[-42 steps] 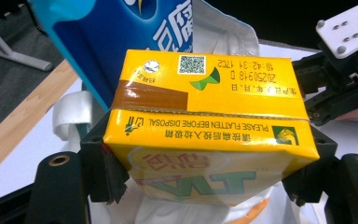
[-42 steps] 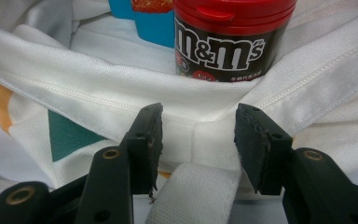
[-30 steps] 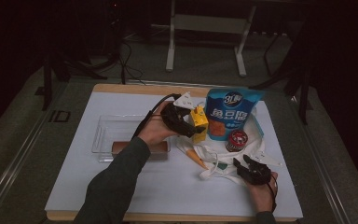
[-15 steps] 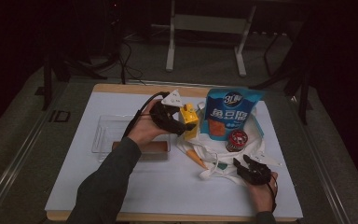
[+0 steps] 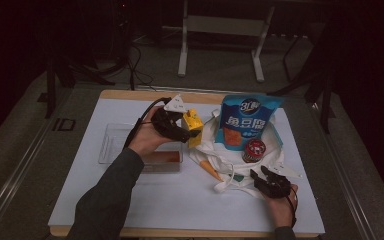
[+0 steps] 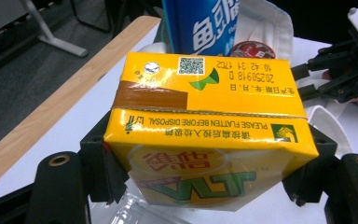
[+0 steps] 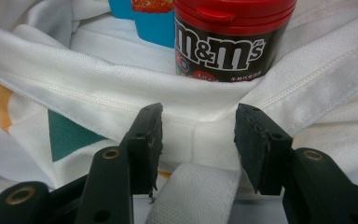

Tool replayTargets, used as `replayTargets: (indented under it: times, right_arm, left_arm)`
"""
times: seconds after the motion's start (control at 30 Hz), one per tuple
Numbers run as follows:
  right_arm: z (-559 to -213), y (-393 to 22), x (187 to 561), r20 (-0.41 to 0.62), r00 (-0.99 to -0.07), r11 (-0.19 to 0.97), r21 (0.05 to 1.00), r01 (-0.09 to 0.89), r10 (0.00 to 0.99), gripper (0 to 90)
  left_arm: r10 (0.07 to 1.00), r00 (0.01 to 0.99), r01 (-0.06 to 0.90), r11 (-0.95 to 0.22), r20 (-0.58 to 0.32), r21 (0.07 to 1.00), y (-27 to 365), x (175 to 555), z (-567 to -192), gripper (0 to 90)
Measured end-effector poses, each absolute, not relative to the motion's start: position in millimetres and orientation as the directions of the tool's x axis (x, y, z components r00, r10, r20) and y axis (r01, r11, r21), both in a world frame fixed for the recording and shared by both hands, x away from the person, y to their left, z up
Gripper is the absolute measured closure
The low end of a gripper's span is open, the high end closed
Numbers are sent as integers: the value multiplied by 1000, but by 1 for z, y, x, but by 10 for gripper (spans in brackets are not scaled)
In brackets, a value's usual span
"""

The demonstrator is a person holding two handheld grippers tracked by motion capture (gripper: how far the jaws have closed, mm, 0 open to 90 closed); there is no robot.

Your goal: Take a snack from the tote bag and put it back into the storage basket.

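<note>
My left gripper is shut on a yellow drink carton and holds it above the white mat, left of the white tote bag. In the left gripper view the carton lies sideways, clamped between both jaws. A blue snack bag and a red-lidded M&M's jar stand in the tote. My right gripper rests at the tote's near edge. In the right gripper view, that gripper is open over the white hem and a strap, with the jar just beyond.
A clear plastic tray lies left of centre, with a reddish-brown item at its near right corner. The mat covers a wooden table. Metal stand legs rise on the floor behind.
My left gripper has carried the yellow carton to the left, away from the blue snack bag. The right gripper has stayed in place.
</note>
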State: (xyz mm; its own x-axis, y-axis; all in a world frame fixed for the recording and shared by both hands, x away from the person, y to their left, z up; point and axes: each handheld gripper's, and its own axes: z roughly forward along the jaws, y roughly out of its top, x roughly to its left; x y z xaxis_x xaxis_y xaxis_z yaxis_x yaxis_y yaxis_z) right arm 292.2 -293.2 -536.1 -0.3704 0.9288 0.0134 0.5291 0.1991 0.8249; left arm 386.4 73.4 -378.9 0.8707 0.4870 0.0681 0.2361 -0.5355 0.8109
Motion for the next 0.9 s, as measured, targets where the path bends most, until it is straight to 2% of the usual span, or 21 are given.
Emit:
replayTargets:
  times: [0.9]
  right_arm:
    - [-536, -293, 292, 12, -370, 200, 826, 527, 929, 519]
  left_arm:
    - [635, 768, 330, -497, 77, 802, 109, 383, -388, 285]
